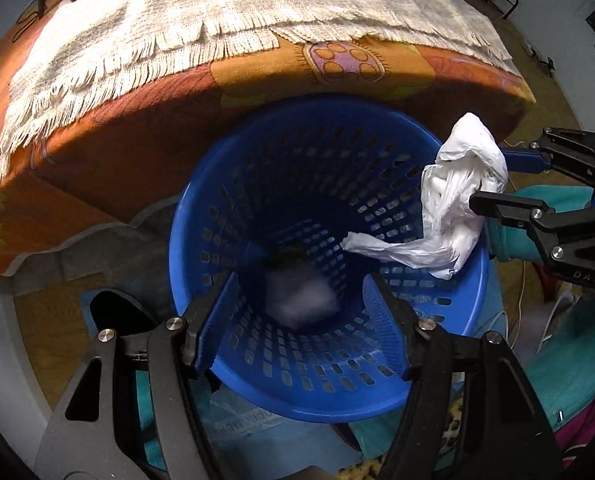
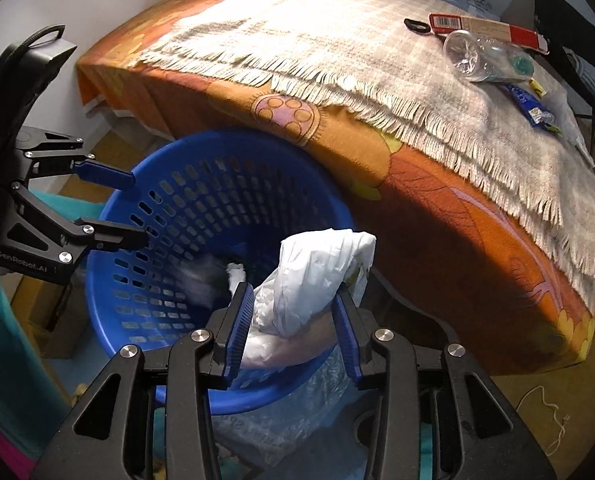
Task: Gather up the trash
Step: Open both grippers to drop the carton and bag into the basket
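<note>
A blue perforated basket (image 1: 437, 312) (image 2: 109, 240) stands on the floor against the bed. My left gripper (image 1: 301, 316) is open and empty over the basket's mouth; it also shows in the right wrist view (image 2: 137, 210). A blurred white piece of trash (image 1: 301, 300) is inside the basket, apparently falling. My right gripper (image 2: 293, 316) is shut on a crumpled white plastic bag (image 2: 317, 268) over the basket's near rim. In the left wrist view the right gripper (image 1: 493, 178) holds the bag (image 1: 457, 200) at the basket's right rim.
The bed has an orange patterned cover (image 2: 437, 200) and a fringed cream blanket (image 2: 337, 52). On the blanket lie a clear plastic bottle (image 2: 481, 56), a red box (image 2: 485, 26) and a blue wrapper (image 2: 529, 104). Teal cloth (image 1: 569, 368) lies beside the basket.
</note>
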`<act>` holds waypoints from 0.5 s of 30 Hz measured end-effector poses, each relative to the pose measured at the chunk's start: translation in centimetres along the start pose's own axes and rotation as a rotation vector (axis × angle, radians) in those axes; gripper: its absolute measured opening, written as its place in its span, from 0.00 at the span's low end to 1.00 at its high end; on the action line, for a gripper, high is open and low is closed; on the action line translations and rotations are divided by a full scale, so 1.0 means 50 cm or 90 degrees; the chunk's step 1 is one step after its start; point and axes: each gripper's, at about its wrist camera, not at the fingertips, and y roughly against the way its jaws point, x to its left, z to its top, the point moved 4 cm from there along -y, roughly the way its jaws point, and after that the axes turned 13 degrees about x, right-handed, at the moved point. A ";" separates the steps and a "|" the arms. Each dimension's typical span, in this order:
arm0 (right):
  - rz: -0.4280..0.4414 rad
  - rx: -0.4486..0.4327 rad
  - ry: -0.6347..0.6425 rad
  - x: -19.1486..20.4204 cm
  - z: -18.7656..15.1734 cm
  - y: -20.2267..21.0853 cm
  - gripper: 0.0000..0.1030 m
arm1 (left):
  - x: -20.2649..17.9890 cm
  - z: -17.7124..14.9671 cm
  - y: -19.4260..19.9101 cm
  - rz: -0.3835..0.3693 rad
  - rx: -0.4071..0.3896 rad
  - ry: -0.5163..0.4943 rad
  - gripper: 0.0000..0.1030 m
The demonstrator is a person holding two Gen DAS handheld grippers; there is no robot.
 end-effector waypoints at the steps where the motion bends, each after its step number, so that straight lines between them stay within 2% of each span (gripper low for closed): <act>1: 0.001 0.003 -0.002 -0.001 0.000 -0.002 0.37 | 0.001 -0.002 -0.002 0.001 0.000 0.000 0.65; 15: 0.007 0.009 -0.018 -0.006 0.002 -0.010 0.44 | 0.004 0.001 0.006 0.007 -0.006 -0.006 0.65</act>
